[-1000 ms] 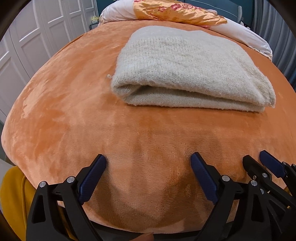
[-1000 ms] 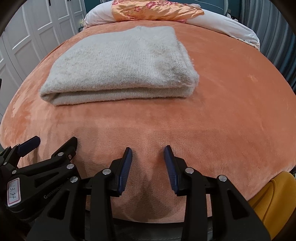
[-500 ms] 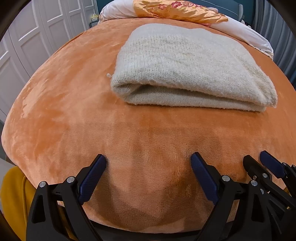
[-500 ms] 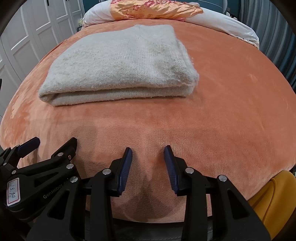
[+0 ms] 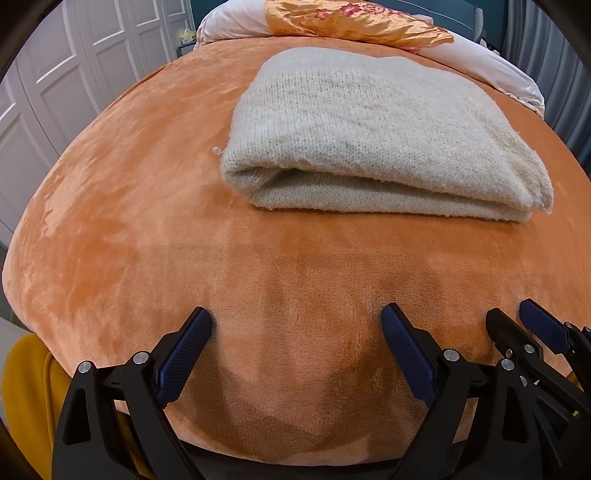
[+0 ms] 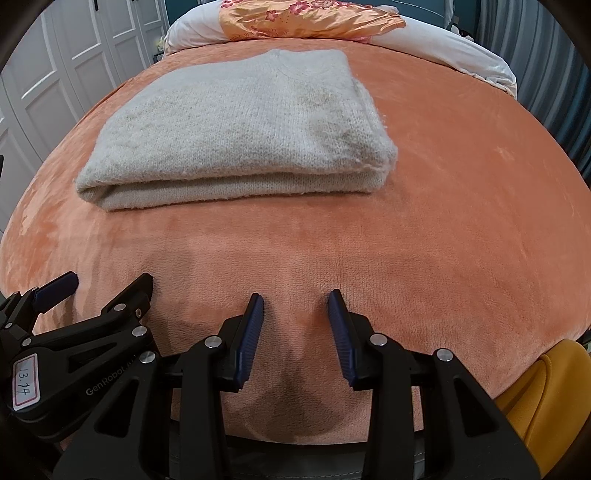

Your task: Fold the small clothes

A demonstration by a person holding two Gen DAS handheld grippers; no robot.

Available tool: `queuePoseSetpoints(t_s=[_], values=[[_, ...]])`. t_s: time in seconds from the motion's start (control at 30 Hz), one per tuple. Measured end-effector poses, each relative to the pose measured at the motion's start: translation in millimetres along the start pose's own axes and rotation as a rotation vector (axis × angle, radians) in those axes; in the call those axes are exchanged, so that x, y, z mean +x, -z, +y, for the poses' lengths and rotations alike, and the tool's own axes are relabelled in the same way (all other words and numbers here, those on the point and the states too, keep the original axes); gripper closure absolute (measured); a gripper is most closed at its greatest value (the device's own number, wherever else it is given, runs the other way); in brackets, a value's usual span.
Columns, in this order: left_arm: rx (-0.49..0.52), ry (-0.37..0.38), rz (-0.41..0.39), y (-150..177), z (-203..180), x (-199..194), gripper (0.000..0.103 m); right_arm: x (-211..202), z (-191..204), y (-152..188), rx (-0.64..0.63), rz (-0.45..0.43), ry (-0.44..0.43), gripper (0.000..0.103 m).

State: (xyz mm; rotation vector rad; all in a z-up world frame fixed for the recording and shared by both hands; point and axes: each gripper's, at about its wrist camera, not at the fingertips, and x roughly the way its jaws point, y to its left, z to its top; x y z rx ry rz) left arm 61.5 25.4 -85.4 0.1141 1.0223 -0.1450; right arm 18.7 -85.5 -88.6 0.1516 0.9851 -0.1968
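A cream knitted sweater (image 5: 373, 129) lies folded in a thick rectangle on the orange plush blanket (image 5: 147, 206), ahead of both grippers. It also shows in the right wrist view (image 6: 243, 136). My left gripper (image 5: 295, 321) is wide open and empty over the blanket's near edge, well short of the sweater. My right gripper (image 6: 295, 301) is open with a narrower gap, empty, also near the front edge. Each gripper shows at the edge of the other's view: the right gripper (image 5: 517, 325) and the left gripper (image 6: 103, 284).
An orange floral satin cloth (image 5: 351, 18) lies over white bedding (image 6: 461, 48) at the far end of the bed. White panelled wardrobe doors (image 5: 74, 55) stand at the left. Something yellow (image 6: 546, 387) shows below the bed's front edge.
Both views have moved slightly closer to the folded sweater. The jaws of both grippers are unchanged, and the sweater has not moved.
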Motion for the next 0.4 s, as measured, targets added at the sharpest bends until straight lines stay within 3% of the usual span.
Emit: queuePoseSetpoints(t_s=[0.4], values=[[0.0,-0.004,0.011,-2.5,-0.9,-0.5,0.011,-0.1,0.5,0.8,0.009,-0.001,0.002,0.068]])
